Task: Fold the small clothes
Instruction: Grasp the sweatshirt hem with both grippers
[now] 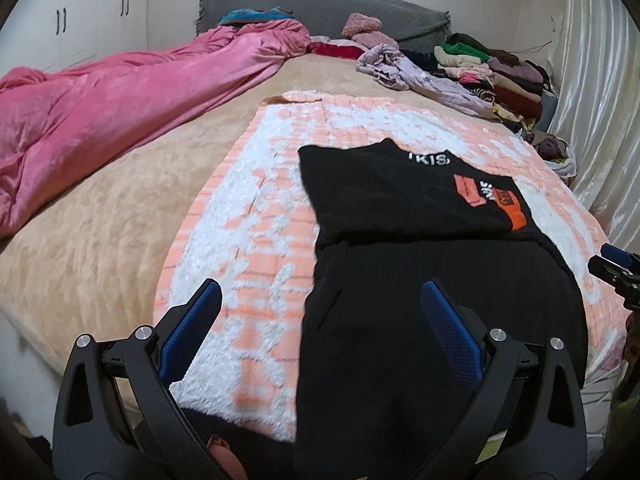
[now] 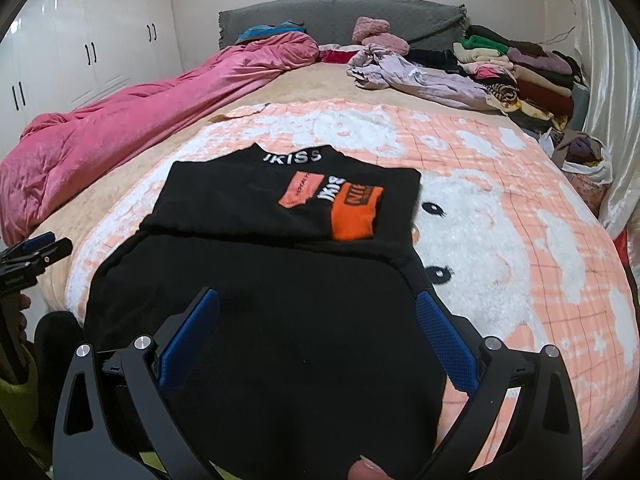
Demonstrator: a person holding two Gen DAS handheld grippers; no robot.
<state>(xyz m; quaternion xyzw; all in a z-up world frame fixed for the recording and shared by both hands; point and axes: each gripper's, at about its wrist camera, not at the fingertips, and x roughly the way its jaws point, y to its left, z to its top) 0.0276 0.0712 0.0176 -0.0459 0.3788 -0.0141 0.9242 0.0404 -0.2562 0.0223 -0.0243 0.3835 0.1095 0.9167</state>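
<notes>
Nearest in each wrist view, two black arms tipped with ribbed blue pads are seen spread wide: the left gripper (image 1: 320, 294) and the right gripper (image 2: 318, 304) are both released, nothing being clasped between the pads. Directly beneath and ahead of the right gripper, a black garment (image 2: 272, 280) of soft, matte knit is laid flat, its upper part folded down over the lower; for the left gripper, it sits under the right-hand finger and beyond. White lettering at the collar and orange patches are shown more fully in the right view. Under the garment, a fluffy peach-and-white blanket (image 1: 256, 208) is spread; its cartoon face with two dark eyes is shown only by the right view. Further off, to the left, a crumpled glossy pink duvet (image 1: 100, 100) is seen, and to the far right a pile of folded clothes (image 2: 532, 76) against the grey headboard (image 1: 320, 8)
</notes>
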